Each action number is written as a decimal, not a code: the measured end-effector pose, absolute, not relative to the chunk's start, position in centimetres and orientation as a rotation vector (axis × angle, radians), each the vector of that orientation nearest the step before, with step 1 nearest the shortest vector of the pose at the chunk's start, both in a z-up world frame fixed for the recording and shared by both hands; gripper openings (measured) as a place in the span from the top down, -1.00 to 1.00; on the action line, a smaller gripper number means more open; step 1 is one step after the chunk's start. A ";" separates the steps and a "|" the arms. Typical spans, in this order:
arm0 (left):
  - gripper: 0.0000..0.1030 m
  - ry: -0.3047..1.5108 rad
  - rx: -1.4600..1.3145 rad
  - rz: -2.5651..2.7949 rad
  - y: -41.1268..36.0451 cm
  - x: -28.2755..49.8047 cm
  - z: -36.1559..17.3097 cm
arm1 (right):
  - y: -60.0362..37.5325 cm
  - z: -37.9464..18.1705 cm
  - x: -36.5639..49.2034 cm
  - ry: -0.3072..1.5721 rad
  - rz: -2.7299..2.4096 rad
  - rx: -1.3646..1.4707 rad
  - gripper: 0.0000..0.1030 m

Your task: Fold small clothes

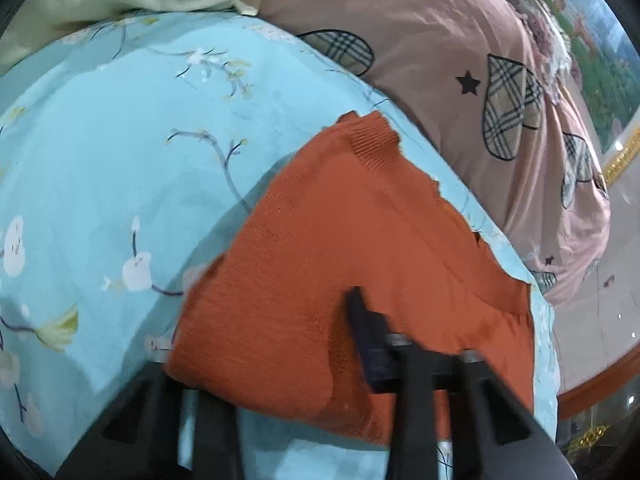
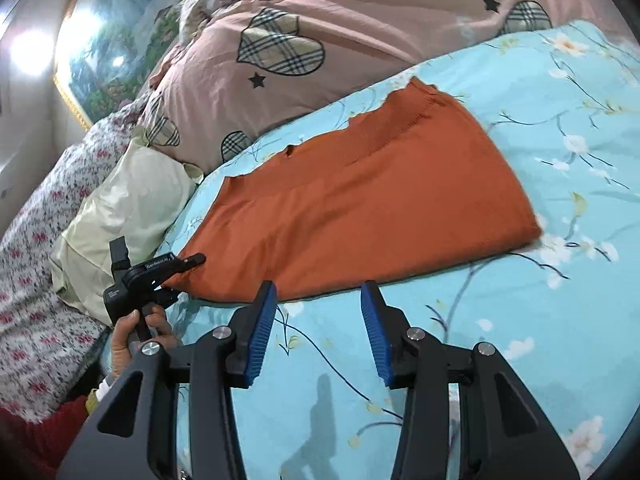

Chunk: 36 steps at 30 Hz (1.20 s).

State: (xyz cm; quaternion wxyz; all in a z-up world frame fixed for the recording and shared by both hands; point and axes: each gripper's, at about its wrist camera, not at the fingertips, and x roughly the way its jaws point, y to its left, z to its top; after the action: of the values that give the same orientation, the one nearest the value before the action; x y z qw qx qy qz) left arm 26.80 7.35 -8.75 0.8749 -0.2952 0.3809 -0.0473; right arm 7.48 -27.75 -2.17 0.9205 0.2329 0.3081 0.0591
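An orange knitted garment (image 2: 360, 196) lies folded lengthwise on the light blue floral bedsheet (image 2: 540, 340). In the right wrist view my left gripper (image 2: 188, 266) is at the garment's near left corner, its jaws closed on the fabric edge. In the left wrist view the garment (image 1: 344, 248) drapes over the left gripper (image 1: 280, 344); one dark finger (image 1: 364, 328) lies on top of the cloth, the other is hidden under it. My right gripper (image 2: 318, 300) is open, with blue pads (image 2: 262, 332), just short of the garment's near edge and empty.
A pink quilt with plaid hearts (image 2: 320, 40) lies bunched behind the garment. A cream pillow (image 2: 120, 216) and a floral blanket (image 2: 36, 264) lie at the left bed edge. A framed landscape picture (image 2: 104, 32) hangs on the wall.
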 end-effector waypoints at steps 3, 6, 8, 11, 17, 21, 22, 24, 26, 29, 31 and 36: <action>0.76 0.749 -0.520 -0.143 5.5 26.1 -5.8 | -28.8 -1.3 8.7 0.664 0.121 0.475 0.12; 0.81 0.696 -0.377 -0.220 1.2 25.5 -2.2 | -30.6 0.2 10.8 0.684 0.141 0.499 0.12; 0.86 0.672 -0.285 -0.286 -2.4 24.8 -0.5 | -32.1 1.0 12.8 0.695 0.185 0.557 0.12; 0.88 0.653 -0.148 -0.398 -8.8 23.5 0.8 | -33.7 1.2 16.5 0.749 0.249 0.618 0.11; 0.89 0.736 0.004 -0.498 -17.1 22.7 -3.4 | -34.4 -2.2 24.1 0.892 0.358 0.723 -0.20; 0.89 0.736 0.014 -0.490 -17.4 22.4 -4.4 | -32.6 -4.0 28.8 0.984 0.390 0.704 -0.20; 0.89 0.730 0.022 -0.487 -17.4 22.4 -4.3 | -31.9 -4.1 29.6 0.990 0.398 0.696 -0.20; 0.89 0.719 0.059 -0.474 -17.7 22.1 -4.1 | -30.7 -4.1 31.6 0.997 0.410 0.675 -0.20; 0.89 0.710 0.097 -0.467 -18.1 21.8 -4.3 | -29.5 -3.7 33.4 0.994 0.406 0.636 -0.20; 0.89 0.709 0.127 -0.460 -18.3 21.4 -4.7 | -28.4 -3.6 36.1 1.022 0.387 0.579 -0.20; 0.89 0.714 0.123 -0.459 -18.4 21.3 -4.8 | -27.8 -3.3 37.2 1.049 0.346 0.488 0.10; 0.89 0.690 0.093 -0.504 -19.0 21.0 -2.5 | -29.5 1.9 34.8 0.919 0.362 0.397 0.66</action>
State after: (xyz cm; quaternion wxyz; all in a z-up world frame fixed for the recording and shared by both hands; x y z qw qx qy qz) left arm 20.95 -18.97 -2.45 0.9092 0.0451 0.3343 -0.2442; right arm 34.85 -29.48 1.87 0.8617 0.1893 0.4380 0.1724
